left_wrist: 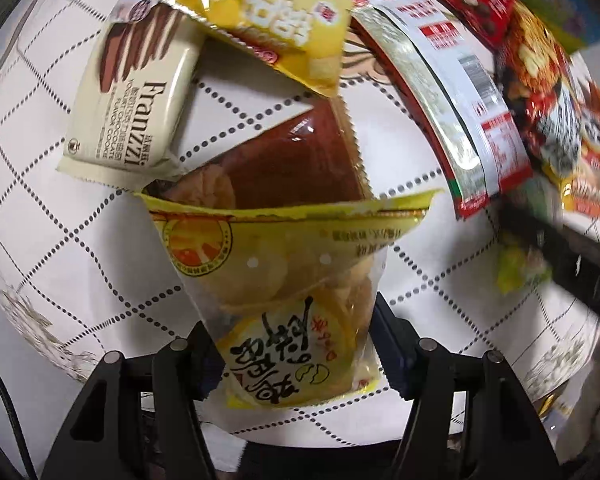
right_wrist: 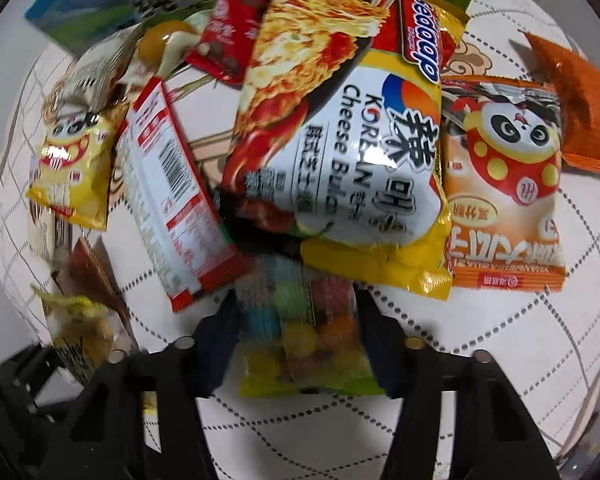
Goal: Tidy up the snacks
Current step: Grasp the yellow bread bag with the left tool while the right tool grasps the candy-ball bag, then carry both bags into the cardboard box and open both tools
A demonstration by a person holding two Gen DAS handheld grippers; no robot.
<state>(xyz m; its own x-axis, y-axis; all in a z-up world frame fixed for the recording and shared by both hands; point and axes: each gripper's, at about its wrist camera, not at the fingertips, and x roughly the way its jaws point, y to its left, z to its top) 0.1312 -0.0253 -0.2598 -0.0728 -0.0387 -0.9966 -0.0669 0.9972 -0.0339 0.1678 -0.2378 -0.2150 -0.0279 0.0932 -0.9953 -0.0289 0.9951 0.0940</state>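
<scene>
My left gripper (left_wrist: 296, 354) is shut on a yellow clear-window packet of round crackers (left_wrist: 292, 280), held above the white quilted surface (left_wrist: 40, 200). My right gripper (right_wrist: 296, 340) is shut on a clear bag of coloured candies (right_wrist: 300, 336), its far end tucked under a Sedaap Korean Cheese Buldak noodle pack (right_wrist: 340, 140). The right gripper's arm shows blurred in the left wrist view (left_wrist: 572, 256). The cracker packet also appears blurred at lower left in the right wrist view (right_wrist: 80, 328).
A cream Franzzi cookie pack (left_wrist: 132, 100), a yellow chip bag (left_wrist: 276, 20), a brown packet (left_wrist: 300, 156) and a red-white pack (left_wrist: 452, 92) lie ahead. The right view shows an orange panda packet (right_wrist: 504, 184), an orange bag (right_wrist: 584, 100), a yellow monster bag (right_wrist: 72, 160) and a red pack (right_wrist: 236, 24).
</scene>
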